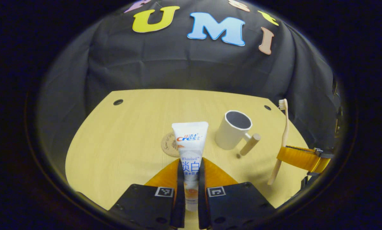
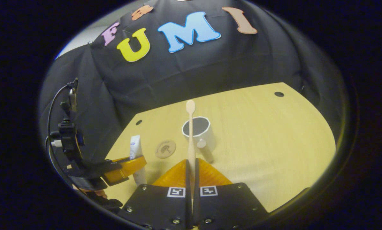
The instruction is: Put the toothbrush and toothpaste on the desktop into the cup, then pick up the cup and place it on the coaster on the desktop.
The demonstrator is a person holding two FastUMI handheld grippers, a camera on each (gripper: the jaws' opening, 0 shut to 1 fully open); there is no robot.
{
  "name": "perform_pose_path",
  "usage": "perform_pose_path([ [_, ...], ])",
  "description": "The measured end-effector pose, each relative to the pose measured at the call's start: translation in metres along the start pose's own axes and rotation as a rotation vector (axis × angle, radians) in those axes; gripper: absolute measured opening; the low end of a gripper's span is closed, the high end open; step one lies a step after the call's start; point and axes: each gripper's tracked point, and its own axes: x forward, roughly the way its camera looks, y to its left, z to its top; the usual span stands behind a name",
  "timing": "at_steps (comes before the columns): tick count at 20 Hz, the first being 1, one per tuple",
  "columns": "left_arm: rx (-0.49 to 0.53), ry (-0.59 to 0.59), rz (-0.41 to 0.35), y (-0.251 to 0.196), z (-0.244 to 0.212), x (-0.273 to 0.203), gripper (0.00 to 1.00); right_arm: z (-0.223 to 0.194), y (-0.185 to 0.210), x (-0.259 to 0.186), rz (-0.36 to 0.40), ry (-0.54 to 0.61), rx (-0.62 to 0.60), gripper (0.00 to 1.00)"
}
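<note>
While both tools hang above the bench (image 1: 120,150), the left gripper (image 1: 191,179) clamps the toothpaste (image 1: 190,140) upright and the right gripper (image 2: 191,179) pinches the toothbrush (image 2: 190,127), bristles up. Between them stands the cup (image 1: 233,129) — empty, just beside the coaster (image 1: 169,145). Centre each over the rim before lowering — a tilt could tip the cup.

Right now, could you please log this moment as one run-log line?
left gripper: holds toothpaste | right gripper: holds toothbrush | cup: empty | coaster: bare
</note>
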Motion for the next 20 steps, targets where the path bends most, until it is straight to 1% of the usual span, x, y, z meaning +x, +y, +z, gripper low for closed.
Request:
perform_pose_path([
  [1,-0.004,-0.018,-0.012,-0.002,0.007,0.001,0.24,0.008,0.002,0.002,0.001,-0.021,-0.008,0.03],
  [5,-0.009,-0.056,-0.018,-0.001,0.025,0.011,0.24,0.035,0.012,0.016,0.011,-0.097,-0.039,0.03],
  [11,0.006,-0.200,-0.039,-0.003,0.077,0.015,0.24,0.087,0.019,0.039,0.012,-0.238,-0.093,0.03],
  [17,0.007,-0.299,-0.058,-0.005,0.108,0.017,0.24,0.118,0.020,0.075,0.003,-0.327,-0.193,0.02],
  [19,0.007,-0.309,-0.055,-0.002,0.109,0.017,0.22,0.117,0.016,0.091,-0.004,-0.332,-0.214,0.02],
  [20,0.007,-0.307,-0.052,0.000,0.110,0.019,0.24,0.114,0.013,0.100,-0.010,-0.319,-0.215,0.02],
])
